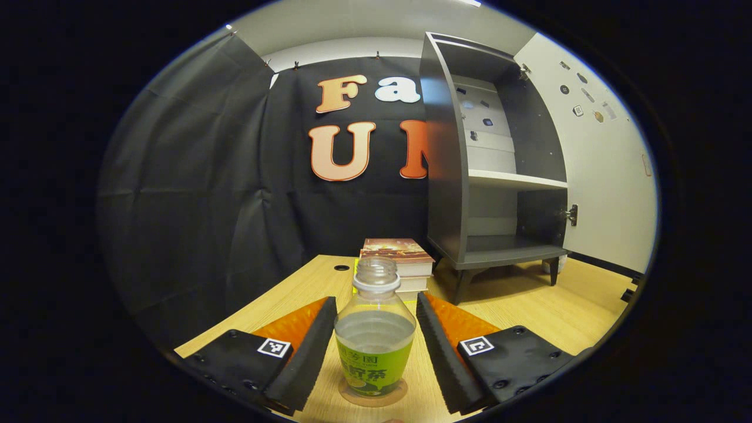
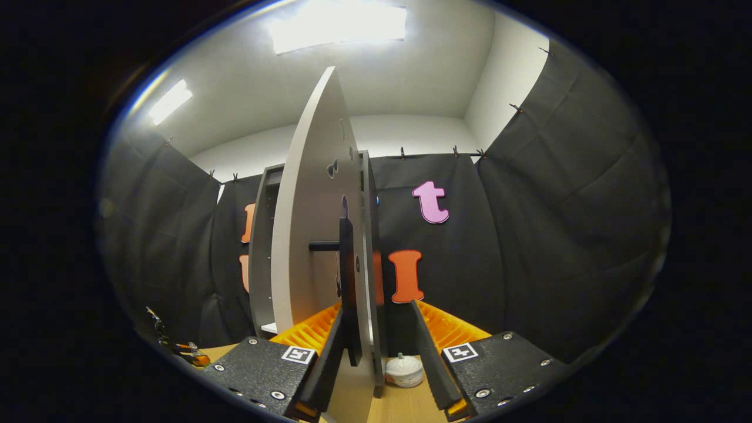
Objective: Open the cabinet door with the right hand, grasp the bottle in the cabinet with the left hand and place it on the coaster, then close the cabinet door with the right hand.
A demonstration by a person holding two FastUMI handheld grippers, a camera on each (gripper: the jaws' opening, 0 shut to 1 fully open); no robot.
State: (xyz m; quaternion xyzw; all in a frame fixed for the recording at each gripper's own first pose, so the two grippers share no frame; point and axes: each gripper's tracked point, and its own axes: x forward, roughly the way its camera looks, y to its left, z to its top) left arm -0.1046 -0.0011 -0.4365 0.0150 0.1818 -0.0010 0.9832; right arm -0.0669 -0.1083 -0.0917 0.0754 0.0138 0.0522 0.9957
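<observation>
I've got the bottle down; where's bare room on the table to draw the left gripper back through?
Bare wooden tabletop lies right of the left gripper, in front of the open grey cabinet, and on the left toward the round cable hole. Crowded straight ahead: the clear green-labelled bottle stands on its coaster between the fingers, with the stacked books behind.

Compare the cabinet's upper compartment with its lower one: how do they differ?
In the left gripper view, the upper compartment of the cabinet is taller, with small items showing at its back; the lower compartment is shorter, with nothing visible inside. Both stand exposed, since the door is swung open, and share the grey walls.
</observation>
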